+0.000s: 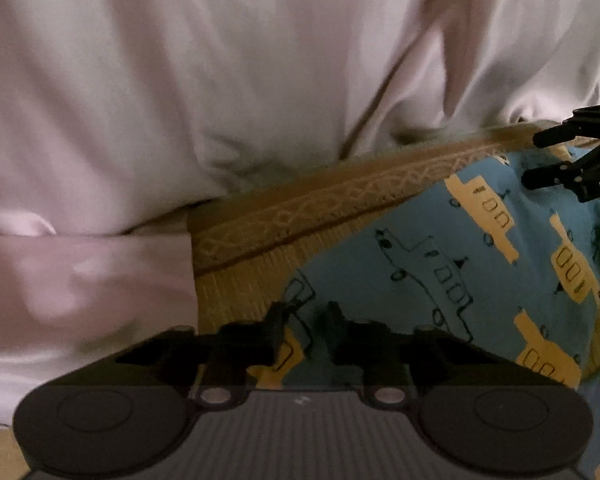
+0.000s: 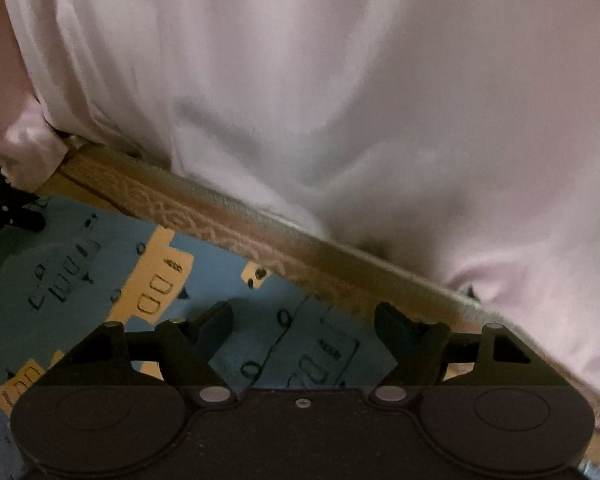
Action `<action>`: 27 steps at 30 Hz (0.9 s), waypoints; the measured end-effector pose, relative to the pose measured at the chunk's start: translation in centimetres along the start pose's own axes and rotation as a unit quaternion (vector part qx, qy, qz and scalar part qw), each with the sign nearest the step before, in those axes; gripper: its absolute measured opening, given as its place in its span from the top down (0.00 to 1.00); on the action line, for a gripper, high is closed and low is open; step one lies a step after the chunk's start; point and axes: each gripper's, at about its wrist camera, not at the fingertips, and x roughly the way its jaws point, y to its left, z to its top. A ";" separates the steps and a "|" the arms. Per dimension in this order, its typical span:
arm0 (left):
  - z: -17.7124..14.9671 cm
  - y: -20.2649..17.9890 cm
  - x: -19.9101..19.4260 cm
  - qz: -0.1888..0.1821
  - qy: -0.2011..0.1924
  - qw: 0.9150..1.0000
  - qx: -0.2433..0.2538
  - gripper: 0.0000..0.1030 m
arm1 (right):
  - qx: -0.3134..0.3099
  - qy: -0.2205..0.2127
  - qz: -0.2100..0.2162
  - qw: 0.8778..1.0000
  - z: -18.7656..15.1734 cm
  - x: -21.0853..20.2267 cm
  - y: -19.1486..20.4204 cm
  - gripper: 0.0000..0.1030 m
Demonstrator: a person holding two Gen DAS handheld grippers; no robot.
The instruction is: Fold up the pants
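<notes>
The pants (image 1: 440, 248) are light blue with yellow and outlined truck prints and lie flat on a straw mat. In the left wrist view my left gripper (image 1: 306, 316) sits at their left edge, its fingers drawn close together with a fold of blue cloth pinched between them. My right gripper (image 2: 302, 316) hovers low over the pants (image 2: 100, 280) near their top edge, fingers wide apart and nothing between them. It also shows as the right gripper (image 1: 536, 160) at the far right of the left view, open above the cloth.
A woven straw mat (image 1: 240, 292) with a patterned brown border strip (image 1: 340, 196) lies under the pants. A person in pale, loose clothing (image 2: 340, 100) sits close behind the border and fills the upper half of both views.
</notes>
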 end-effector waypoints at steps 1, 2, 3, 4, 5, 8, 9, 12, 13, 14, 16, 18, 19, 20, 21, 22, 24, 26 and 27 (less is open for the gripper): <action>-0.2 0.0 -0.1 0.001 -0.008 1.000 -0.006 0.83 | 0.002 -0.009 -0.006 1.000 -0.4 0.0 0.0 0.24; -0.3 0.1 -0.1 0.003 -0.011 1.000 -0.011 0.88 | 0.006 -0.018 -0.011 1.000 -0.6 0.0 0.1 0.26; -0.4 0.2 -0.2 0.006 -0.014 1.000 -0.017 0.90 | 0.009 -0.024 -0.013 1.000 -0.7 -0.1 0.1 0.34; -0.5 0.3 -0.2 0.009 -0.020 0.999 -0.024 0.94 | 0.010 -0.032 -0.016 0.999 -0.8 -0.2 0.2 0.41; -0.6 0.3 -0.3 0.013 -0.026 0.999 -0.027 0.96 | 0.008 -0.040 -0.017 0.999 -0.8 -0.3 0.3 0.60; -1.5 -0.4 -0.4 0.029 -0.053 0.998 -0.012 0.98 | 0.003 -0.051 -0.026 0.998 -0.7 -0.3 1.1 0.86; -1.8 -0.9 -0.4 0.039 -0.061 0.997 0.002 0.98 | -0.007 -0.055 -0.032 0.998 -0.8 -0.2 1.6 0.93; -1.7 -1.4 -0.7 0.053 -0.072 0.996 0.006 0.98 | -0.024 -0.056 -0.046 0.997 -0.6 -0.4 2.5 0.99; -1.5 -1.3 -1.1 0.054 -0.079 0.995 -0.004 0.98 | -0.025 -0.061 -0.053 0.996 -0.4 -0.5 2.6 0.99; -1.3 -1.1 -1.7 0.055 -0.090 0.994 -0.014 0.98 | -0.025 -0.071 -0.060 0.995 -0.2 -0.7 2.7 0.99; -0.8 -1.0 -3.0 0.064 -0.119 0.991 -0.016 0.98 | -0.031 -0.098 -0.079 0.992 0.5 -1.4 2.9 0.99; -0.3 -1.2 -3.6 0.078 -0.139 0.987 -0.002 0.98 | -0.048 -0.124 -0.102 0.986 1.6 -1.7 3.3 0.99; -0.1 -1.3 -3.4 0.082 -0.138 0.987 0.006 0.98 | -0.053 -0.126 -0.108 0.985 2.0 -1.5 3.4 0.99; 0.0 -1.2 -3.0 0.084 -0.130 0.988 0.010 0.95 | -0.053 -0.119 -0.110 0.985 2.4 -1.0 3.4 0.99; 0.2 -1.1 -2.5 0.081 -0.121 0.989 0.009 0.90 | -0.055 -0.102 -0.112 0.987 2.7 0.0 3.5 0.99; 0.2 -0.7 -1.9 0.068 -0.111 0.991 0.003 0.81 | -0.066 -0.080 -0.120 0.987 2.7 1.2 3.7 0.99; -0.4 0.6 -1.7 0.049 -0.107 0.993 -0.022 0.55 | -0.072 -0.053 -0.121 0.989 2.5 2.8 3.8 0.95; -1.4 2.4 -2.6 0.027 -0.126 0.991 -0.045 0.43 | -0.041 -0.075 -0.103 0.991 2.5 2.3 3.3 0.83; -1.9 3.2 -3.1 0.018 -0.132 0.990 -0.047 0.43 | -0.031 -0.083 -0.088 0.992 2.5 2.0 3.1 0.63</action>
